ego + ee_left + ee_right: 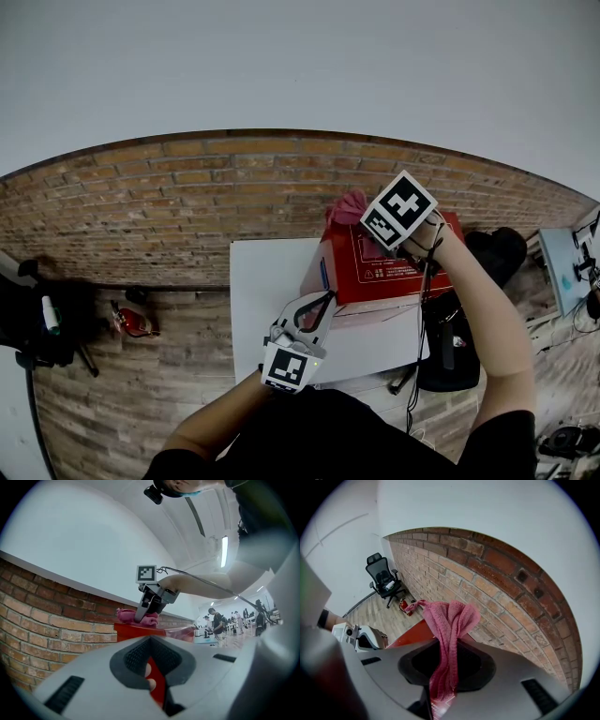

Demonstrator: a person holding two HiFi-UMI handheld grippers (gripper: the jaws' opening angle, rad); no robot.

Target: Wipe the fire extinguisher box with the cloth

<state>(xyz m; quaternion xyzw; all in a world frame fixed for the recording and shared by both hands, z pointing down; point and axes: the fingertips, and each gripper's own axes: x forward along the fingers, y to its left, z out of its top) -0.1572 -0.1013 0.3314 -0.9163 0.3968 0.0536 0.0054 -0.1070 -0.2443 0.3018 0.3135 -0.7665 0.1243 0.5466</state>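
In the head view we look down on a white table [267, 281] set against a brick wall [187, 206]. The red fire extinguisher box [403, 272] lies on the table's far right part, close to the wall. The right gripper [367, 217] points down at the box's far left corner, with a pink cloth [349, 206] bunched beneath it. The left gripper [323, 300] meets the box at its near left corner. The right forearm [478, 300] crosses the box's right side and hides that edge. On the wooden floor [197, 328] to the left lie a small fire extinguisher [131, 322] and a black chair [28, 323].

The left gripper view shows what the head view cannot. The jaws are nearly together, with a thin red edge of the box nipped between them. Beyond them the right gripper stands on the box top, pressing the cloth down. Only this view shows several people [218, 620] standing far off at the right.

In the right gripper view the jaws are closed on the cloth. It runs up through the gap and flops over the tips, covering where they meet the box. We see 1 red strip of box below it. The chair and the extinguisher show here beside the wall.
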